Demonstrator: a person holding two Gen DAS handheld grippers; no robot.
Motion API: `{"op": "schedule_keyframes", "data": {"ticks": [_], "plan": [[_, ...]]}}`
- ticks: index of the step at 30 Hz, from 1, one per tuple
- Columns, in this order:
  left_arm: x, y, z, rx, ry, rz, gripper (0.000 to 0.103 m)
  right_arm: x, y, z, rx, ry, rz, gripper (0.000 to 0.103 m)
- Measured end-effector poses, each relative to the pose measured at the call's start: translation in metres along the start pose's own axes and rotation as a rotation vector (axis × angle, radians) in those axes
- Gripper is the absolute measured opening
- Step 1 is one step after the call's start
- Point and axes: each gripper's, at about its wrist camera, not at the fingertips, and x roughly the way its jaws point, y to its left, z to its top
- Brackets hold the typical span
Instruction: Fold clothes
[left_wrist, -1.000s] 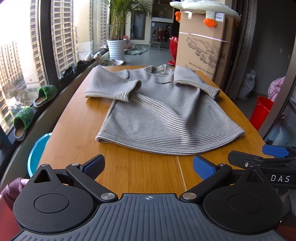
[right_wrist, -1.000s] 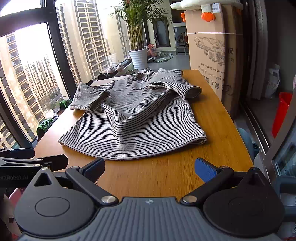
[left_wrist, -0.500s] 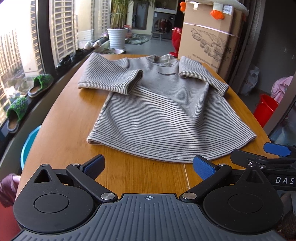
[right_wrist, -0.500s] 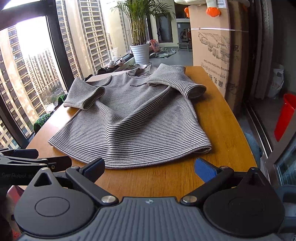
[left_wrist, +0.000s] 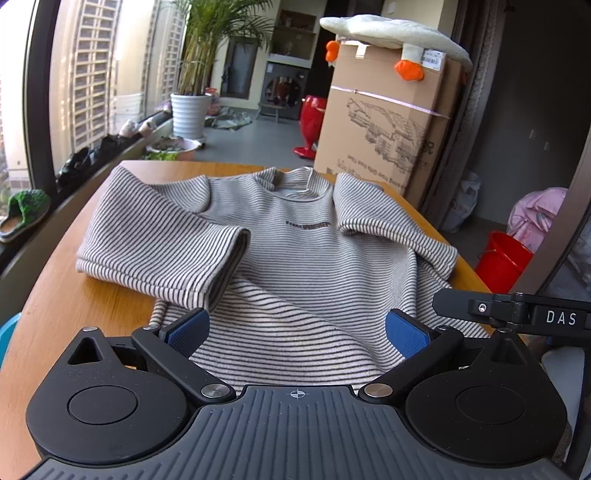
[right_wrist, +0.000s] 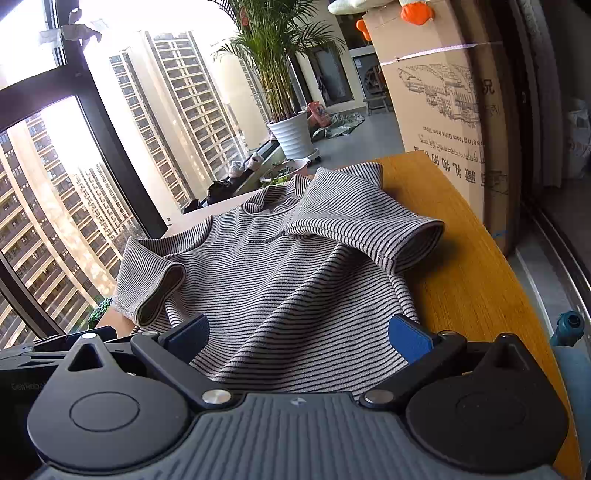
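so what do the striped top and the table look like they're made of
Striped top: soft ribbed knit, probably cotton blend, matte; it drapes and rumples, and the cuffs hold thick rolled openings. Table: wood or bamboo-look board, smooth satin finish; fine straight grain lines with a faint sheen.

- Wooden table (left_wrist: 66, 295), orange-brown grain, rounded far edge toward the window.
- Lying flat on it: striped sweater (left_wrist: 314, 266), collar at the far end, hem at the near edge.
- Both sleeves folded inward across the body, cuffs resting on the chest.
- Bare wood showing left of the sweater, and to its right in the right wrist view (right_wrist: 469, 280).
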Motion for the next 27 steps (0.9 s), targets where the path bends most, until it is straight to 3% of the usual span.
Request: {"op": "schedule_keyframes", "data": {"ticks": [4,6,11,15,27], "plan": [[0.024,0.013,-0.001,-0.046,0.063,-0.007,0.103,0.029,-0.008,0.003,0.041,0.070,0.016,0.103],[0.026,0.017,-0.007,-0.038,0.034,-0.016,0.103,0.031,-0.008,0.000,0.023,0.034,0.022,0.103],[0.023,0.015,-0.015,-0.009,0.005,-0.017,0.103,0.032,-0.002,-0.005,-0.062,0.039,0.012,0.103],[0.015,0.022,-0.020,-0.048,-0.001,-0.057,0.103,0.024,-0.001,-0.012,-0.121,0.049,0.041,0.103],[-0.023,-0.001,-0.055,0.015,0.014,-0.062,0.103,-0.023,-0.012,-0.042,-0.124,0.043,0.076,0.103]]}}
